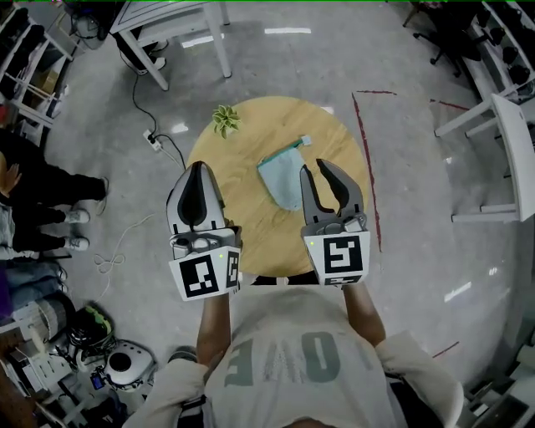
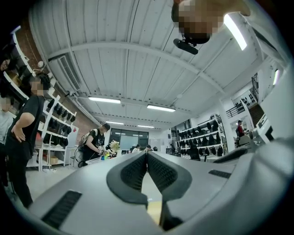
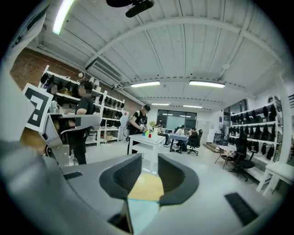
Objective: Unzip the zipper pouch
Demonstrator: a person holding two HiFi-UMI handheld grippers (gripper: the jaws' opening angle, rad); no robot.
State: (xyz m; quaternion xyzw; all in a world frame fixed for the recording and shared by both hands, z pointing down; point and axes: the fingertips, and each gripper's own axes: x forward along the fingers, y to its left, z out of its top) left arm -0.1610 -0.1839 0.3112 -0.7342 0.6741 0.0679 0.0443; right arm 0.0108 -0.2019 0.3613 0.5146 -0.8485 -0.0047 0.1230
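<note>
A teal zipper pouch lies flat on the round wooden table, its zipper end toward the far right. My left gripper is held above the table's near left, shut, with nothing in it; in the left gripper view its pads meet. My right gripper hovers just right of the pouch, its jaws a little apart and empty. In the right gripper view a strip of the pouch and the table top show through the gap, well below the jaws.
A small potted plant stands at the table's far left edge. A power strip and cable lie on the floor to the left. White tables stand beyond, people's legs at far left, and a red tape line to the right.
</note>
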